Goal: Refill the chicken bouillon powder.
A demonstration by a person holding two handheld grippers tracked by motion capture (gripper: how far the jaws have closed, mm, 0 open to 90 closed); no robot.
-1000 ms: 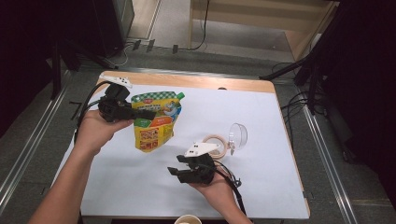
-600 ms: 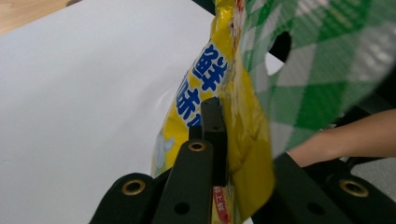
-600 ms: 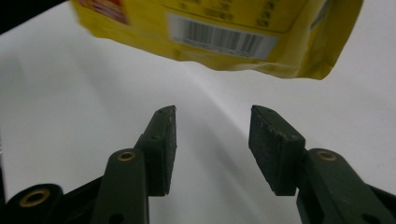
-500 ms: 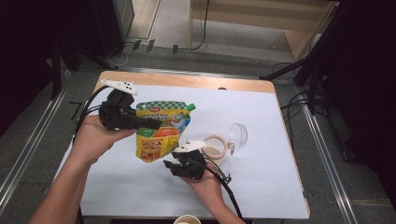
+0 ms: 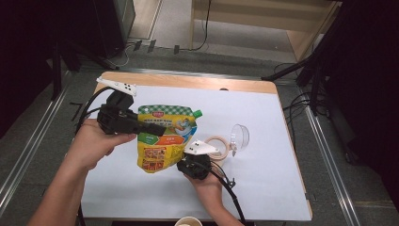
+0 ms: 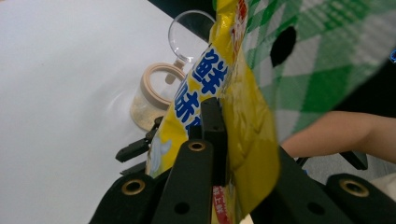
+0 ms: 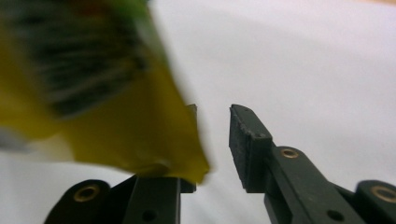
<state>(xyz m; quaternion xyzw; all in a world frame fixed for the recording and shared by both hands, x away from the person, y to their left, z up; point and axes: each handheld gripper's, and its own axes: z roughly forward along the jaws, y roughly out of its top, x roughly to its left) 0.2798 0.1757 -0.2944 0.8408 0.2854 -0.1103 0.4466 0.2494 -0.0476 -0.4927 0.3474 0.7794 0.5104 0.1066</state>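
Observation:
A yellow pouch (image 5: 162,141) with a green checked top and a green cap hangs above the white table, tilted. My left gripper (image 5: 153,128) is shut on its upper left edge; in the left gripper view the pouch (image 6: 243,88) is pinched between the black jaws (image 6: 223,135). My right gripper (image 5: 182,165) sits at the pouch's lower right corner. Its jaws have just been closing and still stand apart. In the right gripper view the blurred pouch corner (image 7: 140,116) covers the left jaw and just reaches the gap (image 7: 212,128); the pads do not press on it.
A small round jar (image 5: 217,147) stands right of my right gripper, its clear lid (image 5: 241,135) flipped open beside it. The white sheet (image 5: 273,108) covers the wooden table. A cup rim (image 5: 188,221) shows at the near edge. Cables trail from both grippers.
My left gripper has lifted the pouch up and to the right. My right gripper has shifted left to the pouch's lower corner.

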